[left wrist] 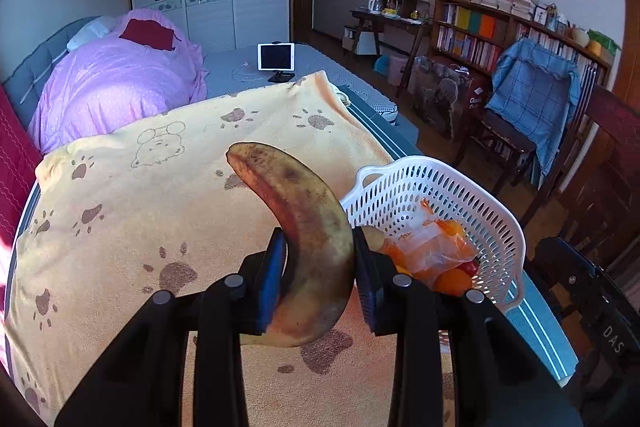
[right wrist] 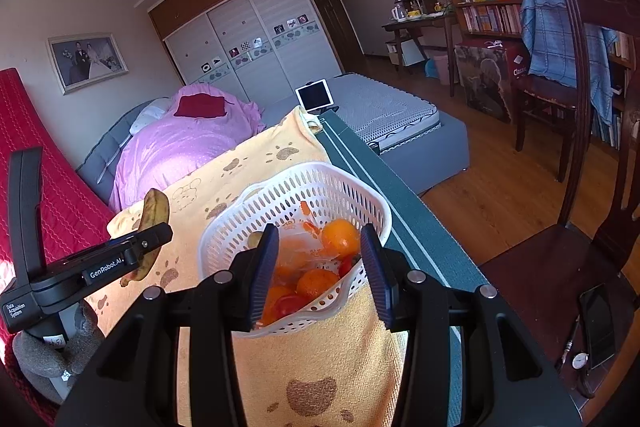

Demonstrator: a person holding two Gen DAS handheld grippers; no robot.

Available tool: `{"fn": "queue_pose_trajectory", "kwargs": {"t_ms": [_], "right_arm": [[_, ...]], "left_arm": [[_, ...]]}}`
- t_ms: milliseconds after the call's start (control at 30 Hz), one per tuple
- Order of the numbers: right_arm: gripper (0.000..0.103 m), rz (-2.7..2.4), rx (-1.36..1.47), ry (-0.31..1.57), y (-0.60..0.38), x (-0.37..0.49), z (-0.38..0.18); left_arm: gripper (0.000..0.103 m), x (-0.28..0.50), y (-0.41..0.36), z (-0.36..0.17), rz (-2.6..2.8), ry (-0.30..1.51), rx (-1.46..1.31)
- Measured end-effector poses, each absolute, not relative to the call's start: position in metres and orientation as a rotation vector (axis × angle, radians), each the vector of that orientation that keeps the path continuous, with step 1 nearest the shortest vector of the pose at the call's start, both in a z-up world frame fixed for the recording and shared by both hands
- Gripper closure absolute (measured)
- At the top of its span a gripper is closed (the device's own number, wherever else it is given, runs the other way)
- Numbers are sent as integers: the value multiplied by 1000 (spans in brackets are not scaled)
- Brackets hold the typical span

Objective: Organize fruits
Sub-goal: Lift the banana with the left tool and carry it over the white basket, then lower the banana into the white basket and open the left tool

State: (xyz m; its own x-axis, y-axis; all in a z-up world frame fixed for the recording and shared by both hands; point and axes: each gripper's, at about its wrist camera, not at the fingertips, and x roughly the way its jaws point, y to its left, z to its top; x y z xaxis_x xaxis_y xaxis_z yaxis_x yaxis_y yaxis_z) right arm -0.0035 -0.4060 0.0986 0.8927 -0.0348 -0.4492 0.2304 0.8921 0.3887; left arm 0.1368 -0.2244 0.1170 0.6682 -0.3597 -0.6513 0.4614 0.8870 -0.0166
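Note:
My left gripper [left wrist: 320,267] is shut on a brown-spotted banana [left wrist: 296,227] and holds it up above the yellow towel, just left of the white perforated basket [left wrist: 492,219]. The basket holds oranges [right wrist: 340,237], small red tomatoes [right wrist: 290,303] and a clear plastic bag. In the right wrist view the left gripper [right wrist: 148,243] with the banana [right wrist: 154,213] shows at the left. My right gripper [right wrist: 320,271] is open and empty, its fingers either side of the basket's [right wrist: 224,227] near rim without touching it.
The yellow paw-print towel [left wrist: 140,219] covers a table with a green striped edge [right wrist: 416,223]. A bed with a purple duvet [left wrist: 120,79] and a tablet [left wrist: 276,57] lies behind. A dark wooden chair [right wrist: 560,247] with a phone and a watch stands at the right.

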Motion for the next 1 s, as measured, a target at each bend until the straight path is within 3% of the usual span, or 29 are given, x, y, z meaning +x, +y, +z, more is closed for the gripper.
{"fn": "queue_pose_trajectory", "kwargs": {"t_ms": [567,1000], "right_arm": [[59,-184,477,429,-423,-10,104],[59,-206,483,426,-429,-12,104]], "left_arm": [[70,142,-307,102,-605,724,257],[70,142,-329,85,-643,745,294]]}}
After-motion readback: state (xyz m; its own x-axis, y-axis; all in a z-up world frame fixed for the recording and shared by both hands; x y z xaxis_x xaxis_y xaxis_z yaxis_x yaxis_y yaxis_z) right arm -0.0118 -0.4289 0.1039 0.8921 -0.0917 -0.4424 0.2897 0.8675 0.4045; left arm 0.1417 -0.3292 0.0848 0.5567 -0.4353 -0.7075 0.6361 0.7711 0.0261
